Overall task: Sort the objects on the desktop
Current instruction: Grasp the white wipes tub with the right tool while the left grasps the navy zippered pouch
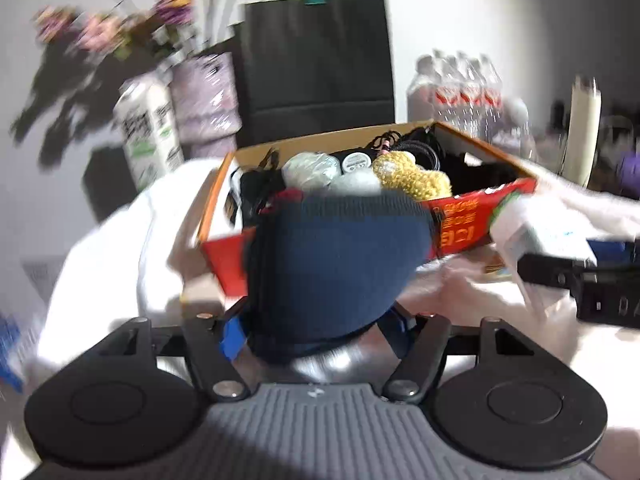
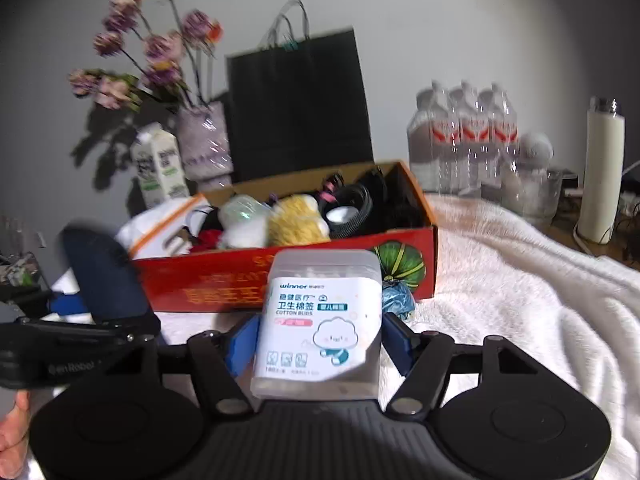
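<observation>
Just before the red box (image 2: 288,280), your left hand-held gripper (image 1: 320,320) clamps a navy case (image 1: 340,264) and your right hand-held gripper (image 2: 318,340) clamps a cotton-bud tub (image 2: 320,320).

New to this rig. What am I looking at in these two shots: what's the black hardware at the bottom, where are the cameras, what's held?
There is no robot arm. A person holds a two-finger tool in each hand, and each tool carries a fisheye camera looking forward along its fingers. The black hardware at the bottom of each picture is that tool's own body.

The left wrist view shows the left tool shut on a dark blue knitted fabric item. The right wrist view shows the right tool shut on a clear plastic box of cotton buds; the left tool also appears there, at the left edge.

Both point at an open red cardboard box full of cables and small items, resting on a white fluffy towel. Behind it stand a black paper bag, a pack of water bottles and a milk carton.
</observation>
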Demonstrator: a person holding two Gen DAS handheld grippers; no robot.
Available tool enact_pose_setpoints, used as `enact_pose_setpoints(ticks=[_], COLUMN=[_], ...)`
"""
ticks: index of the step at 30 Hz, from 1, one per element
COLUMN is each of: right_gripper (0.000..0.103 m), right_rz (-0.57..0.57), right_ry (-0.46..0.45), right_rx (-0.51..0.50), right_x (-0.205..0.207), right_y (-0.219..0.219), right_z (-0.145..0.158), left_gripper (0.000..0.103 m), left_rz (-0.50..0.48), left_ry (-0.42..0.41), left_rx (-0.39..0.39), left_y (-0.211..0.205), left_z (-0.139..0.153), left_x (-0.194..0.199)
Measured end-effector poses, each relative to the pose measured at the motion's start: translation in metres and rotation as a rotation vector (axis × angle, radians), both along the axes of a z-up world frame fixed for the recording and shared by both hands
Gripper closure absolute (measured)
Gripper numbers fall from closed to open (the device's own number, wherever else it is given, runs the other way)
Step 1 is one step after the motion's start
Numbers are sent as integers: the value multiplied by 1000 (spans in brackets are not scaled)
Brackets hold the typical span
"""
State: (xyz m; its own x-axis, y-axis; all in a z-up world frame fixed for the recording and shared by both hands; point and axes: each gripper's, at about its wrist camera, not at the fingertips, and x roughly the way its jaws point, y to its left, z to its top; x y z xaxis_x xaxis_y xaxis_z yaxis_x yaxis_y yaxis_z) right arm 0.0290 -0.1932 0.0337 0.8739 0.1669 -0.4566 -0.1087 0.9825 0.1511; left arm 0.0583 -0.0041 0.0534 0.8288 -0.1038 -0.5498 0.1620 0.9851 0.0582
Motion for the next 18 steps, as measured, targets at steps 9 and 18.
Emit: enact_pose_setpoints(ticks=[9, 18], right_gripper=[38, 38], right_rz=[138, 228], right_ry=[4, 21], right_rx=[-23, -33], right_x=[-92, -173], right_y=[2, 4], right_z=[12, 6], left_gripper=[53, 65], left_rz=[79, 101], left_ry=[94, 97], left_rx=[-259, -295], left_y=[29, 17], left_z=[11, 3], left_x=[-105, -186])
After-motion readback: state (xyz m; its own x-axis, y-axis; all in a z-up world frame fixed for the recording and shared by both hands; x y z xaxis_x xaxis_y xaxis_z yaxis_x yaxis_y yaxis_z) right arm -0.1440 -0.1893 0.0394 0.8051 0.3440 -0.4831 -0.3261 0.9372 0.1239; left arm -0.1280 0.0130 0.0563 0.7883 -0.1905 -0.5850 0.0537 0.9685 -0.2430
